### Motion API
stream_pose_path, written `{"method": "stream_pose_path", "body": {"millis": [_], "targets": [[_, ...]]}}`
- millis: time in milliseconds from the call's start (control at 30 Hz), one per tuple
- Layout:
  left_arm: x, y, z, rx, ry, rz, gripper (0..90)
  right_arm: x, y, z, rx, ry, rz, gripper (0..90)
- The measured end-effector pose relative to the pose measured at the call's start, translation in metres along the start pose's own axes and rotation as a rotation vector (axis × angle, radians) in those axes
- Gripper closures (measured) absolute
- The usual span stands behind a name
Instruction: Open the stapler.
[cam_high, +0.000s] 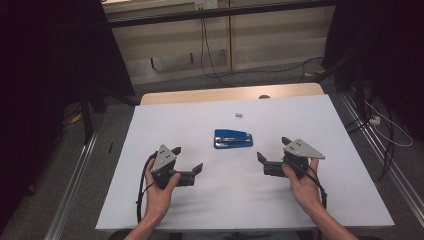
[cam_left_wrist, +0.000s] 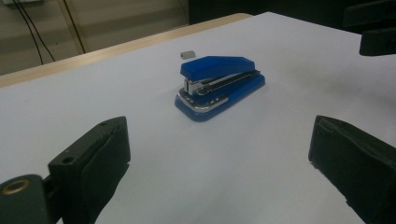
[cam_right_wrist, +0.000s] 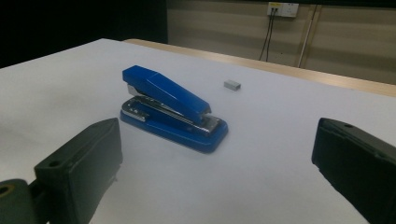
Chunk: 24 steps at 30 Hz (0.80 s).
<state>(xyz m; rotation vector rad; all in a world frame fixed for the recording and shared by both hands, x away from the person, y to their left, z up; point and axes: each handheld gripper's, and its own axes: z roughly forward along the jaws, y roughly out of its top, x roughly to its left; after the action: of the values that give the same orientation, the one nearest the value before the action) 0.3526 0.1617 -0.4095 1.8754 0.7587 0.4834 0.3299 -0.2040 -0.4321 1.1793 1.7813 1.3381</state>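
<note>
1. Stapler (cam_high: 233, 138), blue plastic body with a bright metal magazine, closed and flat near the middle of the white tabletop (cam_high: 215, 210); seen also in the left gripper view (cam_left_wrist: 219, 86) and in the right gripper view (cam_right_wrist: 173, 108).
2. Small grey block of staples (cam_high: 239, 115), just beyond the stapler toward the far edge, apart from it.
3. Left gripper (cam_high: 188, 160), held in the person's left hand (cam_high: 162, 192), near the stapler on its left and on the near side, not touching it; black fingers (cam_left_wrist: 93, 163) spread wide, nothing between them.
4. Right gripper (cam_high: 273, 148), held in the right hand (cam_high: 305, 187), near the stapler on its right and on the near side, also clear of it; fingers (cam_right_wrist: 81, 168) spread wide, holding nothing.
5. Both grippers turned inward toward the stapler, with it between them and a little farther off.
6. Pale wooden edge (cam_high: 230, 94) bared along the far side of the tabletop.
</note>
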Motion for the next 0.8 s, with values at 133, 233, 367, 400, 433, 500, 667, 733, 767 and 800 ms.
{"method": "stream_pose_path", "body": {"millis": [133,233,367,400,433,500,667,733,767,800], "targets": [[0.003,0.004,0.005,-0.007,0.011,0.004,5.5,0.006,0.002,0.004,0.007,0.029,-0.032,1.6],[0.003,0.006,0.007,-0.001,0.022,0.018,5.1,0.007,0.003,0.008,0.004,0.046,-0.042,1.0],[0.009,0.012,0.014,-0.006,0.018,0.007,5.0,0.008,0.005,0.015,-0.004,0.067,-0.044,1.1],[0.009,0.012,0.014,-0.006,0.018,0.007,5.0,0.008,0.005,0.015,-0.004,0.067,-0.044,1.1],[0.011,0.013,0.015,-0.012,0.019,0.001,5.0,0.008,0.005,0.017,-0.006,0.068,-0.047,1.4],[0.012,0.015,0.018,-0.005,0.029,0.019,5.0,0.008,0.006,0.021,-0.007,0.074,-0.047,2.0],[0.013,0.019,0.032,-0.004,0.013,0.038,5.0,0.012,0.010,0.037,-0.006,0.105,-0.047,3.9],[0.013,0.018,0.035,0.000,0.005,0.040,5.1,0.013,0.011,0.040,-0.008,0.109,-0.045,4.1],[0.012,0.018,0.039,0.006,-0.007,0.036,5.0,0.015,0.014,0.045,-0.005,0.118,-0.058,4.3],[0.012,0.018,0.039,0.006,-0.007,0.036,5.0,0.015,0.014,0.045,-0.005,0.118,-0.058,4.3]]}}
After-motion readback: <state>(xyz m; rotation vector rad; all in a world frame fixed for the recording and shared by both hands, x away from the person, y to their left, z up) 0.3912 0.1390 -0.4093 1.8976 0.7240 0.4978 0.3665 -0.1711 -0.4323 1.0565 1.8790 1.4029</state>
